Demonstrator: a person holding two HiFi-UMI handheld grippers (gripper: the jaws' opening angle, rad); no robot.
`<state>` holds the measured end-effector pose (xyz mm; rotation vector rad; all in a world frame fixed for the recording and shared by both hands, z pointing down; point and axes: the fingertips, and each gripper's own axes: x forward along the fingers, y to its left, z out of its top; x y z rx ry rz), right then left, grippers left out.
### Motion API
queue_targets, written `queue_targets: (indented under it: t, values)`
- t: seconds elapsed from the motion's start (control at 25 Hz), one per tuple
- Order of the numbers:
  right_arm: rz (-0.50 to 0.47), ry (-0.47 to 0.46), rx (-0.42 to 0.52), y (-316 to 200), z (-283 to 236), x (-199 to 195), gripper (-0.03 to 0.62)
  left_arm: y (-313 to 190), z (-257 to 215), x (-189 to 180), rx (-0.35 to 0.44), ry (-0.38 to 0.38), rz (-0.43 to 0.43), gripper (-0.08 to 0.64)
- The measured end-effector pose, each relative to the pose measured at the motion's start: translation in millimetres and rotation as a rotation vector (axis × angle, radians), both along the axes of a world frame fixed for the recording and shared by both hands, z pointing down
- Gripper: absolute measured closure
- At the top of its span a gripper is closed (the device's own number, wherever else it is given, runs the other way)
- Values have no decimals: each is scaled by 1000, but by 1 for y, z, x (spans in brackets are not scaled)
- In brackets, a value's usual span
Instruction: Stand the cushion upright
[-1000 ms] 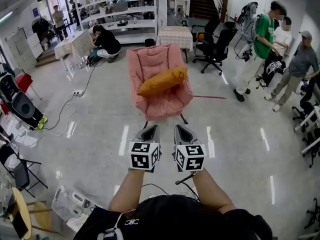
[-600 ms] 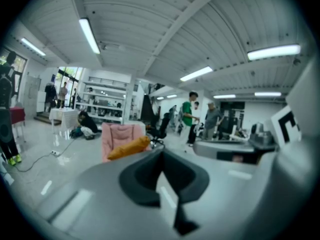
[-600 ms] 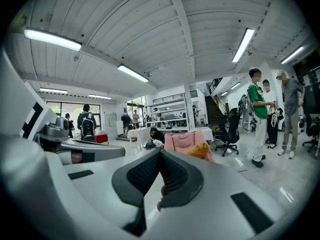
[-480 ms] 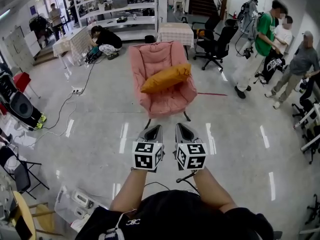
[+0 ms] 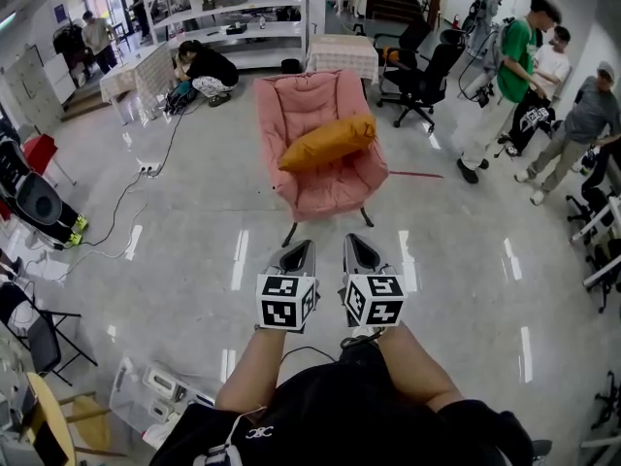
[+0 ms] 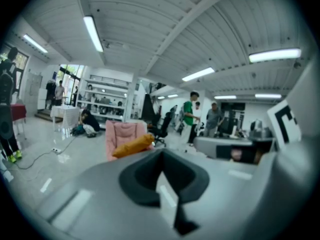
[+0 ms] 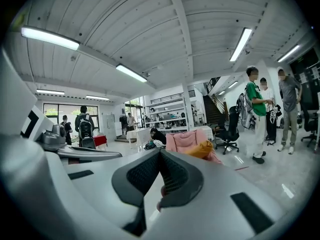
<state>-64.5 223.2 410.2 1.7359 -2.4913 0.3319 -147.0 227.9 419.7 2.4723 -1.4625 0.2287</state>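
Note:
An orange cushion (image 5: 328, 142) lies slanted across the seat of a pink padded chair (image 5: 315, 187), its right end higher against the backrest. Both grippers are held side by side over the bare floor, short of the chair and pointing at it. My left gripper (image 5: 301, 249) has its jaws shut with nothing in them, and my right gripper (image 5: 354, 243) beside it is also shut and empty. In the left gripper view the cushion (image 6: 132, 145) and chair (image 6: 119, 133) show beyond the shut left gripper (image 6: 161, 155). The right gripper view has the cushion (image 7: 201, 149) just past the right gripper (image 7: 160, 155).
Several people (image 5: 516, 61) stand at the right near black office chairs (image 5: 427, 71). A person (image 5: 206, 68) crouches by white shelves (image 5: 233, 27) at the back left. A checked-cloth table (image 5: 342, 56) stands behind the chair. Cables (image 5: 136, 187) and a folding chair (image 5: 34, 333) lie to the left.
Both grippers have moved forward toward the pink chair, staying shut. The chair and cushion now sit nearer and slightly lower in the head view.

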Motion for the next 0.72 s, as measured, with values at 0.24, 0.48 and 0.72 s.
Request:
queue_targets:
  t: [0.24,0.48,0.72]
  values:
    - [-15,14,1,-7,7,-9,600,-8,9,-8,-1,-1,-6,565]
    - [-29,1,19,-35,5,-6,600,-34,8,-9,15,-11,-16,565]
    - [-52,-7,37,-90,13,0,600,-87,19,0,8,-30,-7,563]
